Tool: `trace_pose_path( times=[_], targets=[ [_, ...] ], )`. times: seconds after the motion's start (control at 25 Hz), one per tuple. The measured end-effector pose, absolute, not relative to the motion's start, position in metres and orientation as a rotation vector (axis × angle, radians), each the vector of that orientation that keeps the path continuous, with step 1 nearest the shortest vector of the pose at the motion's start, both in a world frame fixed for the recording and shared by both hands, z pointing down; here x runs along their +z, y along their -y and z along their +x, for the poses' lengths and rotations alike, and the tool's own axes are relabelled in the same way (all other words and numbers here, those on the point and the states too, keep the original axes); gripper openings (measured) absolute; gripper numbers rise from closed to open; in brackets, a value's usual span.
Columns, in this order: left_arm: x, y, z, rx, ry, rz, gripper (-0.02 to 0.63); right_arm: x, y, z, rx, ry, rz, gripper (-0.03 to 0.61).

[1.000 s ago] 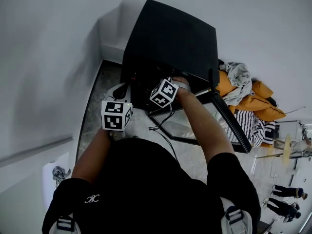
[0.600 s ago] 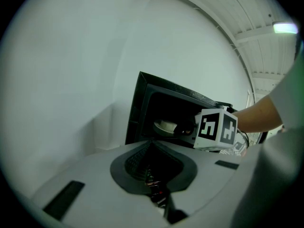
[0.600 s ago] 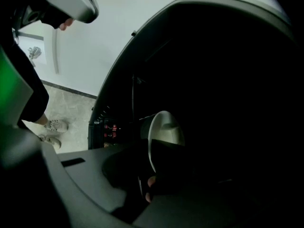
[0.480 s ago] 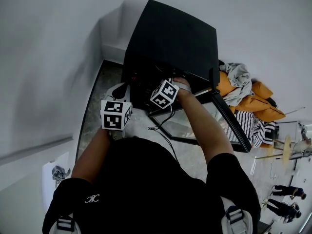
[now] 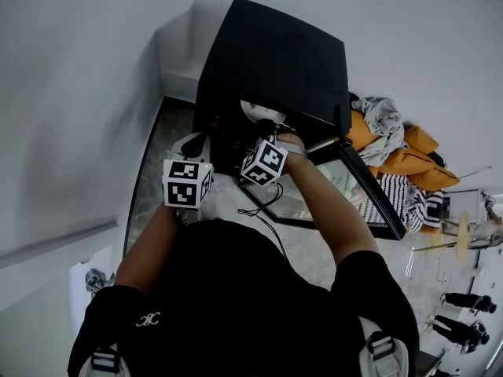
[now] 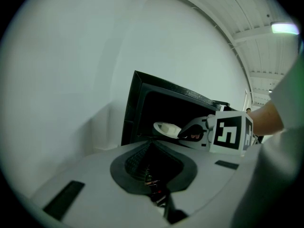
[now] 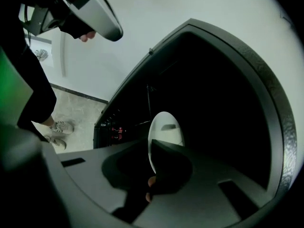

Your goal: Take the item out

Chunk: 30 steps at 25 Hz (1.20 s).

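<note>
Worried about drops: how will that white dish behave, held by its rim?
The white dish looks rigid and glazed, so it is probably slippery and breakable. The right hand-held gripper pinches only its rim, so it may pivot or tilt.

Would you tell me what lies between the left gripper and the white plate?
Nothing. In the left gripper view, the stretch from the left gripper to the white plate is bare air in front of the open oven. The right gripper holds the plate's far edge.

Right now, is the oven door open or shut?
Open. The glass door stands swung away from the black oven, whose dark inside shows.
</note>
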<state>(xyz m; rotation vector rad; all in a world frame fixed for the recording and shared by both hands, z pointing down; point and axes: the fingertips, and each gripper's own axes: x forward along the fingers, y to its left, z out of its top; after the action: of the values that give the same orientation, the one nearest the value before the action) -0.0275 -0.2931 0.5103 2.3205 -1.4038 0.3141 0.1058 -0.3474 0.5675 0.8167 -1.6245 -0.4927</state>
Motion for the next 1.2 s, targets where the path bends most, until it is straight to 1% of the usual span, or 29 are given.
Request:
trace_pose_path(
  times=[0.32,0.44,0.56,1.0,1.2],
  targets=[
    [0.51,0.288,-0.026,0.321,1.396,2.325,0.008,0.567,0.335,0.1,-0.553,1.602,0.811,0.032],
    [0.512,0.286,-0.026,0.312,1.394,2.31,0.008,0.568,0.336,0.1,-0.577,1.592,0.831,0.054],
    [0.513,0.285,-0.026,0.312,1.392,2.306,0.008,0.571,0.341,0.102,-0.581,1.557,0.84,0.06],
    [0.509,0.274,-0.024,0.325,1.395,2.324,0.008,0.584,0.358,0.111,-0.67,1.438,0.896,0.058],
    [0.51,0.269,-0.023,0.336,1.389,2.322,0.008,0.583,0.357,0.114,-0.712,1.428,0.934,0.04]
  ],
)
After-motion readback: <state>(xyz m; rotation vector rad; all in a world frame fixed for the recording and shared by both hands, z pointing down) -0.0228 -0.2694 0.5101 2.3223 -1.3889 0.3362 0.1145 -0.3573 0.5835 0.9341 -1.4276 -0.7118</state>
